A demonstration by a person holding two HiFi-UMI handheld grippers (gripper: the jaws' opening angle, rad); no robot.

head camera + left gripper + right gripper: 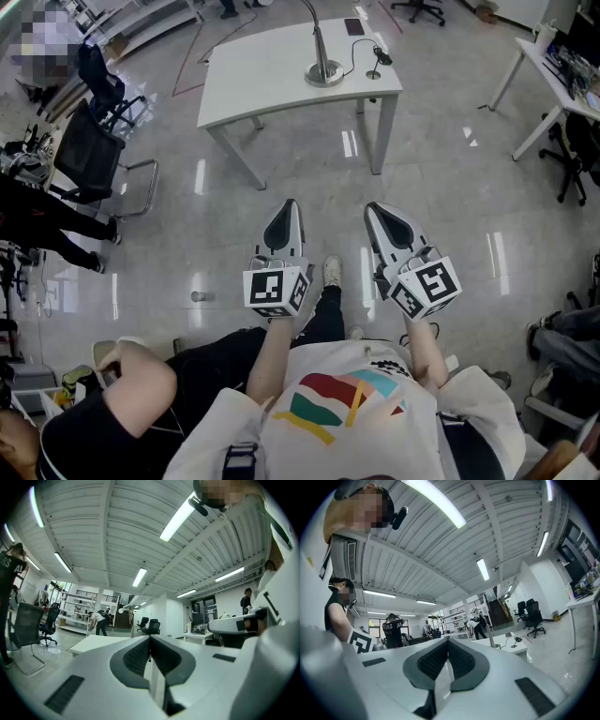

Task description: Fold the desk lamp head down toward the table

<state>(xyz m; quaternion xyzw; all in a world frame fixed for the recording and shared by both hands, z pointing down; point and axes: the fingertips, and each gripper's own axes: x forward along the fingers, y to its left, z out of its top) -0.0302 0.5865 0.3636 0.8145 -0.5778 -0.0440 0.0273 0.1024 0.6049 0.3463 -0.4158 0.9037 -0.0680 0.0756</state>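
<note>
The desk lamp stands on the far side of a white table, its round base sitting on the top and its thin neck rising out of frame. In the left gripper view the lamp head shows small, well ahead, above the table. The right gripper view shows the lamp neck on the table. My left gripper and right gripper hang side by side over the floor, well short of the table. Both are shut and hold nothing.
A small black device on a cable and a dark flat item lie on the table near the lamp. Black office chairs stand at the left, another desk at the right. A person crouches at my lower left.
</note>
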